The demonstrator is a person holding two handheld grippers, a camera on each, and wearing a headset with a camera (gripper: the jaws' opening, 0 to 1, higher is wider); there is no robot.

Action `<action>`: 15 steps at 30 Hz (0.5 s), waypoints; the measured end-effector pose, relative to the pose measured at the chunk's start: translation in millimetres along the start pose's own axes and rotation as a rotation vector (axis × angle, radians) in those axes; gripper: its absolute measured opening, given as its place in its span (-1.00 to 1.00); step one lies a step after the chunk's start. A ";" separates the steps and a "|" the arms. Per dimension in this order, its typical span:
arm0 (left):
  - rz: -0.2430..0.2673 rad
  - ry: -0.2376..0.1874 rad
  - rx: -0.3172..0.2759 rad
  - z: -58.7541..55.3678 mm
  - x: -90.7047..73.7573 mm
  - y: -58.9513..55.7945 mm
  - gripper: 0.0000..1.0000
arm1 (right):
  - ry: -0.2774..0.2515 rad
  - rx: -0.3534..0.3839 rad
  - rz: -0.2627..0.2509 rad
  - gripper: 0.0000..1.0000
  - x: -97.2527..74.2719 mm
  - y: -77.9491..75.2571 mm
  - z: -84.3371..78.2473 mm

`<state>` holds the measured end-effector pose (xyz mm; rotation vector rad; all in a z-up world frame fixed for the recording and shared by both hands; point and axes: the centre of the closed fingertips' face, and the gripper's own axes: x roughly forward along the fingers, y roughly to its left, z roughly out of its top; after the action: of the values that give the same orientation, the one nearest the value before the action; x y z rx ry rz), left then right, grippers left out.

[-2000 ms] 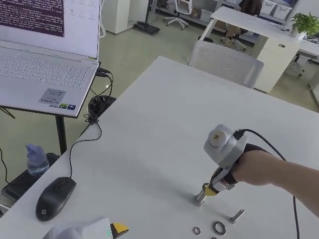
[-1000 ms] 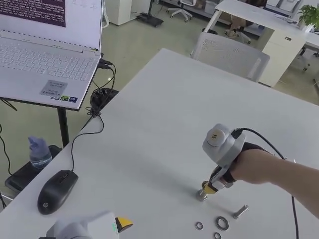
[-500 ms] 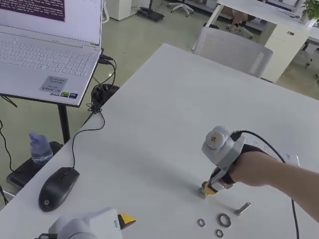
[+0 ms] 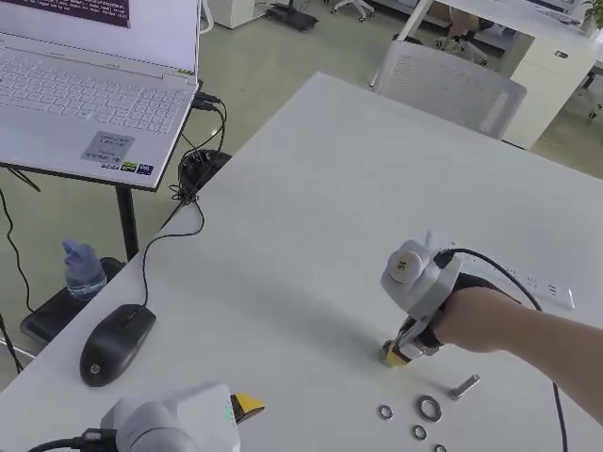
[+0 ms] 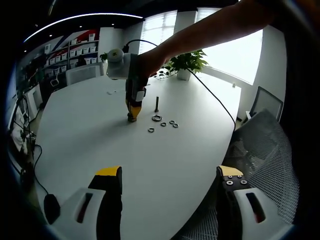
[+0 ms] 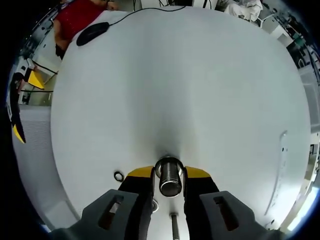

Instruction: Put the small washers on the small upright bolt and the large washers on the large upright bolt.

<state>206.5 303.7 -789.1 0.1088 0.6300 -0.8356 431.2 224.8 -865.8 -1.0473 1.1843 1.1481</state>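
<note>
My right gripper (image 4: 394, 356) is shut on the large bolt (image 6: 170, 178), which stands with one end on the white table (image 4: 311, 207). Its threaded end faces the right gripper view, between the yellow-tipped fingers (image 6: 140, 175). Several washers lie loose just beside it: a small one (image 4: 385, 411), a large one (image 4: 430, 409) and another small one (image 4: 419, 432). The small bolt (image 4: 464, 386) lies on its side to their right. My left gripper (image 5: 167, 200) hangs open off the table's near corner, holding nothing, and faces the right gripper (image 5: 132, 107) and the washers (image 5: 156, 118).
A black mouse (image 4: 118, 341) sits near the table's left corner, its cable running off the edge. A laptop (image 4: 85, 85) stands on a side stand at far left, with a bottle (image 4: 85, 268) below. A mesh chair (image 4: 452, 85) is behind the table.
The head camera has tilted down and shifted. The right gripper stays on the large bolt at the same spot. The left gripper has come further into the head view at bottom left.
</note>
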 end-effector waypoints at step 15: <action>0.004 0.002 0.003 -0.8 -2.5 2.0 0.52 | -0.007 0.007 -0.004 -0.55 4.4 0.3 -1.4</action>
<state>206.3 306.9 -788.6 0.1140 0.6306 -0.8324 430.8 223.9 -870.3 -1.0388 1.1794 1.1427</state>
